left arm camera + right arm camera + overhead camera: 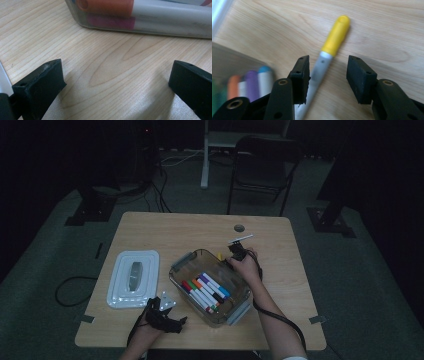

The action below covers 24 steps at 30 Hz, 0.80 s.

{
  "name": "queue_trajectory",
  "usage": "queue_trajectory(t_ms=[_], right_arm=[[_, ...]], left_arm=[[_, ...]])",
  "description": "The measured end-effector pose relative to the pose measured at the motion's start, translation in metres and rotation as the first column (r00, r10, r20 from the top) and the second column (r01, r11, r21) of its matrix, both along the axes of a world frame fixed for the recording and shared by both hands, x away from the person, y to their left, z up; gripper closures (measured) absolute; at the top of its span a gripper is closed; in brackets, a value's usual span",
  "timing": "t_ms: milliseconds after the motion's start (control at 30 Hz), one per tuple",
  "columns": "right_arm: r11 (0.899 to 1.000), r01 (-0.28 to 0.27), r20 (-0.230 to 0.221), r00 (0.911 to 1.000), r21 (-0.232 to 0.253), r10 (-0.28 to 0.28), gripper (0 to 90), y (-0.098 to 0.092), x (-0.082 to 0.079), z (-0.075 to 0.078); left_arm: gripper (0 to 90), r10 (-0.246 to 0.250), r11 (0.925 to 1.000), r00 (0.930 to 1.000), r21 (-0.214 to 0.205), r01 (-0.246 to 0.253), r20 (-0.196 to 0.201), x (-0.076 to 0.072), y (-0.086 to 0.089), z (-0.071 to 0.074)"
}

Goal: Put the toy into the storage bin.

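Black fingers (302,77) of the right gripper (328,75) sit apart, straddling a yellow-capped grey marker pen (329,53) lying on the pale wooden desk (387,30), just beside the clear plastic box (192,260) w/ coloured markers (207,290). One pad touches the barrel; nothing gripped yet. Left gripper (117,82) rests wide open, empty, by the box's near wall. Looks like the pick-up step: next, probably close on the barrel & lift into the box.

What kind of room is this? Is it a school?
Probably not a school: more likely a dim lab or studio. A lone wooden table stands on grey carpet, cables trail over the floor, and a folding chair sits behind.
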State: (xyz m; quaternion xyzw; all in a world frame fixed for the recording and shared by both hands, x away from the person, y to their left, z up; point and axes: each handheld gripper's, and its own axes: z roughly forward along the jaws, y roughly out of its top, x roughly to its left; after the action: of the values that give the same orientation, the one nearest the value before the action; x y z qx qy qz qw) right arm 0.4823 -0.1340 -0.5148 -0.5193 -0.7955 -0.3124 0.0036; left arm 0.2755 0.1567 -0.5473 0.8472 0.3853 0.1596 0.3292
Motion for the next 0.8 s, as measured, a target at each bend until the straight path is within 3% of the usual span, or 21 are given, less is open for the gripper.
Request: queue_trajectory(t_ms=[167, 267, 333, 433, 567, 667, 800], right_arm=[[1.000, 0.024, -0.006, 0.9997, -0.006, -0.024, 53.9, -0.005, 0.000, -0.002], [0.999, 0.025, -0.005, 0.9997, -0.046, -0.026, 55.4, -0.008, 0.001, -0.003], [0.999, 0.040, -0.041, 0.9984, 0.028, -0.039, 52.7, -0.009, 0.001, -0.004], [0.998, 0.059, -0.026, 0.9980, 0.020, -0.058, 52.2, -0.008, 0.002, 0.000], [0.999, 0.023, -0.024, 0.9995, 0.046, -0.022, 50.7, -0.001, 0.005, 0.001], [0.994, 0.002, -0.047, 0.9989, 0.110, 0.003, 50.1, 0.000, 0.009, 0.001], [0.998, -0.017, -0.048, 0.9987, 0.059, 0.020, 48.8, 0.003, 0.011, -0.002]], left_arm=[[0.5, 0.000, 1.0000, 1.0000, 0.000, 0.000, 0.000, 0.000, 0.000, 0.000], [0.5, 0.000, 1.0000, 1.0000, 0.000, 0.000, 0.000, 0.000, 0.000, 0.000], [0.5, 0.000, 1.0000, 1.0000, 0.000, 0.000, 0.000, 0.000, 0.000, 0.000], [0.5, 0.000, 1.0000, 1.0000, 0.000, 0.000, 0.000, 0.000, 0.000, 0.000], [0.5, 0.000, 1.0000, 1.0000, 0.000, 0.000, 0.000, 0.000, 0.000, 0.000], [0.5, 0.000, 1.0000, 1.0000, 0.000, 0.000, 0.000, 0.000, 0.000, 0.000], [0.5, 0.000, 1.0000, 1.0000, 0.000, 0.000, 0.000, 0.000, 0.000, 0.000]])
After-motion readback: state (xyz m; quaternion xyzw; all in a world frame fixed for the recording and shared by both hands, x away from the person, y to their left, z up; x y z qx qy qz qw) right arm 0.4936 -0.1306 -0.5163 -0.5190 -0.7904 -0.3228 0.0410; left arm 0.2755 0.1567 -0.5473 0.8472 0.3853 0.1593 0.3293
